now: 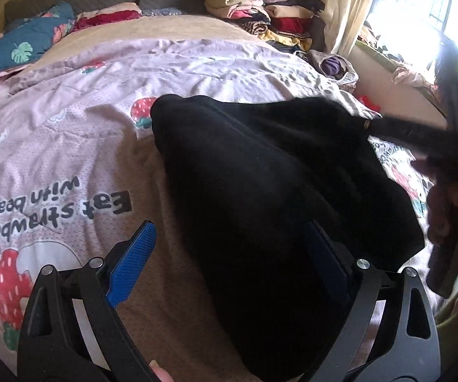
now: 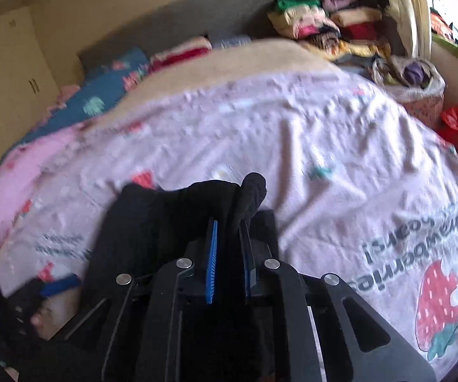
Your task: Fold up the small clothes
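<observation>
A black garment (image 1: 260,197) lies on the pink strawberry-print bedspread (image 1: 69,121). My left gripper (image 1: 229,242) is open; its right blue pad sits over the garment's near part and its left pad (image 1: 133,261) over bare sheet. My right gripper (image 2: 230,235) is shut on an edge of the black garment (image 2: 178,216), with a fold of cloth sticking up between the pads. In the left wrist view the right gripper (image 1: 451,159) appears blurred at the right edge, pulling a corner of the garment.
A pile of folded clothes (image 1: 260,9) stands at the far right of the bed, beside a curtain and a bright window (image 1: 419,6). A blue floral pillow (image 1: 22,47) lies at the far left. A bag of clothes (image 2: 413,82) sits beside the bed.
</observation>
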The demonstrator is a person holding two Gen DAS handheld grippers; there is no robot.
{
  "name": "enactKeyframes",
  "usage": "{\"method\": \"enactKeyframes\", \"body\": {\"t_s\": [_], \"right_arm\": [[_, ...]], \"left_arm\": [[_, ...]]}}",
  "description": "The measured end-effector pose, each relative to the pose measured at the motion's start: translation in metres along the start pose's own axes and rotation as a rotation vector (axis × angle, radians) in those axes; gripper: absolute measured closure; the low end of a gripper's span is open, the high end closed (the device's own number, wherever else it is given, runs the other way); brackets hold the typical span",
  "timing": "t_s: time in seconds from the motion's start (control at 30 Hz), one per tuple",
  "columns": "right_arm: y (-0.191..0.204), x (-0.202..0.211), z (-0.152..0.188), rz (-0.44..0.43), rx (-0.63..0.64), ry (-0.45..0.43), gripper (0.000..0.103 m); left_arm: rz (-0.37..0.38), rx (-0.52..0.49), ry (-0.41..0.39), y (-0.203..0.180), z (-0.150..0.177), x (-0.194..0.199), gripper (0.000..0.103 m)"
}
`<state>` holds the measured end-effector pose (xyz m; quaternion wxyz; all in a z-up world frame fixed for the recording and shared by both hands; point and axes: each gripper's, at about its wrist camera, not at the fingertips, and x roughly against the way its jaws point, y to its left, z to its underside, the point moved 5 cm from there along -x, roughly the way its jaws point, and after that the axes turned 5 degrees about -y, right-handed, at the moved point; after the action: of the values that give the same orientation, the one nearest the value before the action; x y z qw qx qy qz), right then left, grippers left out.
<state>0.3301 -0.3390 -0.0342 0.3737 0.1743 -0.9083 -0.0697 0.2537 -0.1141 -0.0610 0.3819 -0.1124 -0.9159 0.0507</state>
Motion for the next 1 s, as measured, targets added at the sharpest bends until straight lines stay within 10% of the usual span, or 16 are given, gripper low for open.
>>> {"method": "enactKeyframes", "body": {"t_s": [0.33,0.77,1.0], "right_arm": [[-0.023,-0.010,0.034,0.063,-0.066,0.005,0.089],[-0.026,0.053,0.050,0.097,-0.107,-0.065,0.038],[-0.022,0.083,0.064,0.060,-0.135,-0.073,0.033]], "left_arm": [[-0.001,-0.021,0.009,-0.006,0.003,0.001,0.016],[-0.015,-0.010,0.009,-0.008,0.007,0.012,0.016],[-0.021,-0.015,0.012,-0.012,0.011,0.021,0.016]]}}
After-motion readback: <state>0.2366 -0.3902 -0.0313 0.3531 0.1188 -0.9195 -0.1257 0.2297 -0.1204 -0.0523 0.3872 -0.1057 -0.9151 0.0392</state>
